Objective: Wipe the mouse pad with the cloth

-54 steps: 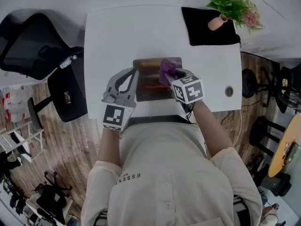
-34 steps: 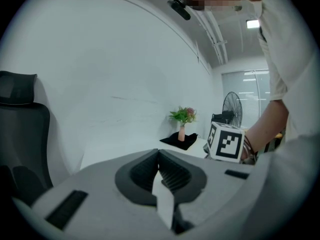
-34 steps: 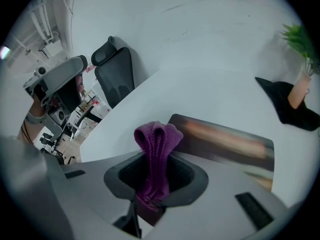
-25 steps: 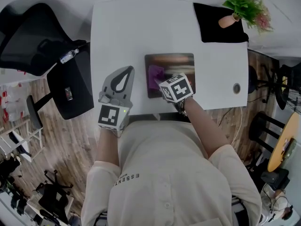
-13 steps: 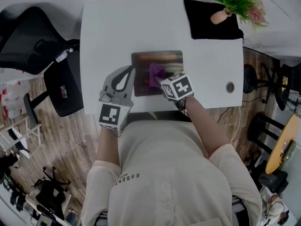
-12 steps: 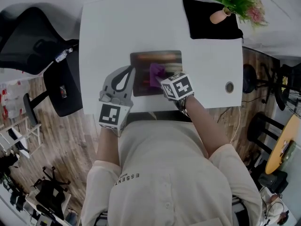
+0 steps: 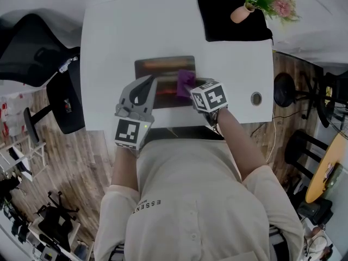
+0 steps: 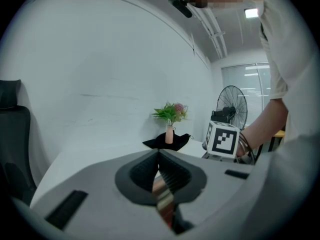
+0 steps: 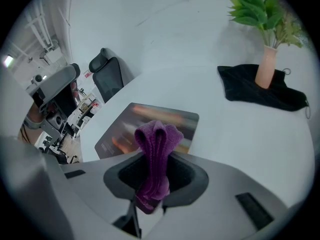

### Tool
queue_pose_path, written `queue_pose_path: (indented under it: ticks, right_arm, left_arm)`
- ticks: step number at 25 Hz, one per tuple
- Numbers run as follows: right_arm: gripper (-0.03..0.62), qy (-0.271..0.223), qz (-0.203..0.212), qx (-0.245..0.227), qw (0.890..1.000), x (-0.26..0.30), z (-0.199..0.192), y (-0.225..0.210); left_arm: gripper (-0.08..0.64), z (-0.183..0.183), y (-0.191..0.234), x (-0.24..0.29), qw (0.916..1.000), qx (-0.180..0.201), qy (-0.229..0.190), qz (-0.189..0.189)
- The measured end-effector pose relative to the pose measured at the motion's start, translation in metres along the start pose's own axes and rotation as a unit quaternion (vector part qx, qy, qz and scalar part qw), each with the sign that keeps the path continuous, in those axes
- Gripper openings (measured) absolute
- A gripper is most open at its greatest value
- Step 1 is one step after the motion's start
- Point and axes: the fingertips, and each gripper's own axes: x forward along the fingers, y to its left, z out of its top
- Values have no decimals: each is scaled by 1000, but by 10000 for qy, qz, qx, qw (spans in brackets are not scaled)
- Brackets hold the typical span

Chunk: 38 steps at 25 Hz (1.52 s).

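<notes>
Mouse pad [image 7: 160, 68] on table [image 7: 136, 26], cloth [image 7: 185, 82] seemingly on its right side

I get even, soft overhead light; the white table [image 7: 109, 48] nearly washes out. Both gripper views bulge and darken at their rims, a ceiling lamp [image 8: 251, 13] glares, and the mouse pad [image 9: 119, 131] looks smeared.

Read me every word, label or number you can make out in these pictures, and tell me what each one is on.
"ESSENT": on the back of the person's shirt; any further letters don't show.
Small print near the mouse pad corner: too blurred to read.
Cubes on the left gripper and right gripper: square marker patterns only, no letters.
</notes>
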Motion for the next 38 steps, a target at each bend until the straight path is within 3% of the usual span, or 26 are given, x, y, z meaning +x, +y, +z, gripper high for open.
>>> queue_pose_path:
  ticks: [10,16,19,23,32,38]
  right_arm:
    - [103,70,-499,-49,9987,-32,-25,-42]
    - [103,-352,-647,21,9973,-53,-9,-35]
    - [103,-472,-575,159,9971,-54,0,-14]
    - [103,-436,-452,243,9977,-41,4,25]
    - [103,-141,72,136,9998,12,6,132]
    - [103,53,196,72,9998,45,4,176]
  left_arm:
    - [2,12,-33,-2,9994,41,-157,292]
    - [2,12,-30,-20,9994,-10,-218,264]
    - [2,11,-16,-35,9993,164,-298,170]
    - [2,15,8,-59,9991,-74,-344,221]
    - [2,-6,59,-112,9994,-90,-304,142]
    - [2,-28,85,-138,9997,-115,-177,121]
